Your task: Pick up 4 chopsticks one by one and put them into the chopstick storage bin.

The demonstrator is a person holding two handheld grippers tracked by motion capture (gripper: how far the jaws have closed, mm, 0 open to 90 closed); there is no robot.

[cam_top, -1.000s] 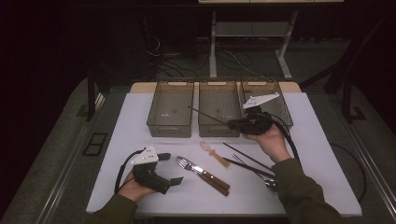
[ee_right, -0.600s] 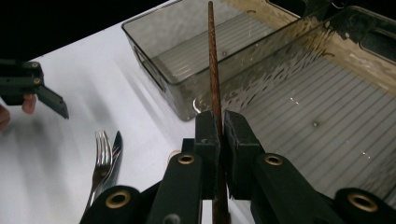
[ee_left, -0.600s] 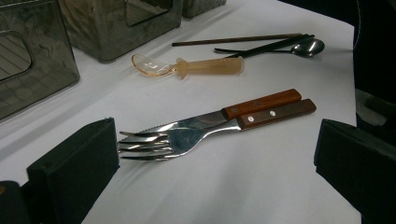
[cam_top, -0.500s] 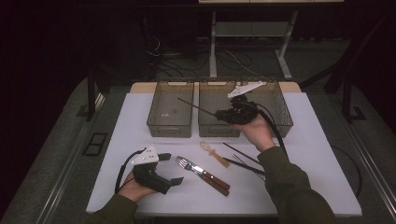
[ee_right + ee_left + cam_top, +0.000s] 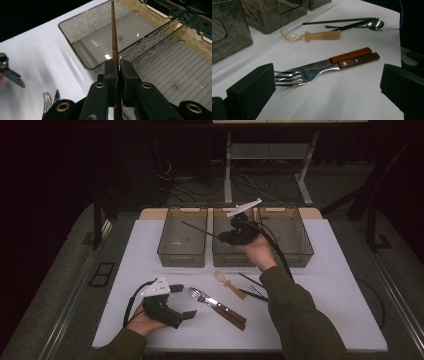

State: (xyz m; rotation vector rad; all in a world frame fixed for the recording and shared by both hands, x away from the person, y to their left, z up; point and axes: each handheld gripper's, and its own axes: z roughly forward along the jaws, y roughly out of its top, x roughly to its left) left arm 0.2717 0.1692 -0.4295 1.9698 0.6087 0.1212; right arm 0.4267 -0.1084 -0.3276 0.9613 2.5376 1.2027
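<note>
My right gripper point(image 5: 223, 237) point(image 5: 118, 68) is shut on a brown chopstick point(image 5: 197, 228) point(image 5: 114, 37). It hovers over the middle bin point(image 5: 232, 257) point(image 5: 175, 70), and the stick's tip reaches over the left bin point(image 5: 182, 209) point(image 5: 95, 37). My left gripper point(image 5: 186, 301) point(image 5: 327, 87) rests open on the white table at the front left. Ahead of its jaws lie a fork point(image 5: 200, 296) point(image 5: 297, 75) and a wooden-handled knife point(image 5: 230, 312) point(image 5: 350, 55), side by side, untouched.
A third clear bin point(image 5: 287, 235) stands at the back right. A clear plastic spoon point(image 5: 227, 281) point(image 5: 312, 36), a second chopstick point(image 5: 337, 20) and a dark-handled metal spoon point(image 5: 375, 24) lie mid-table. The white table point(image 5: 325, 295) has bare room at the right.
My right gripper has carried the chopstick leftward, from over the right bin to over the middle bin. The left gripper has stayed put.
</note>
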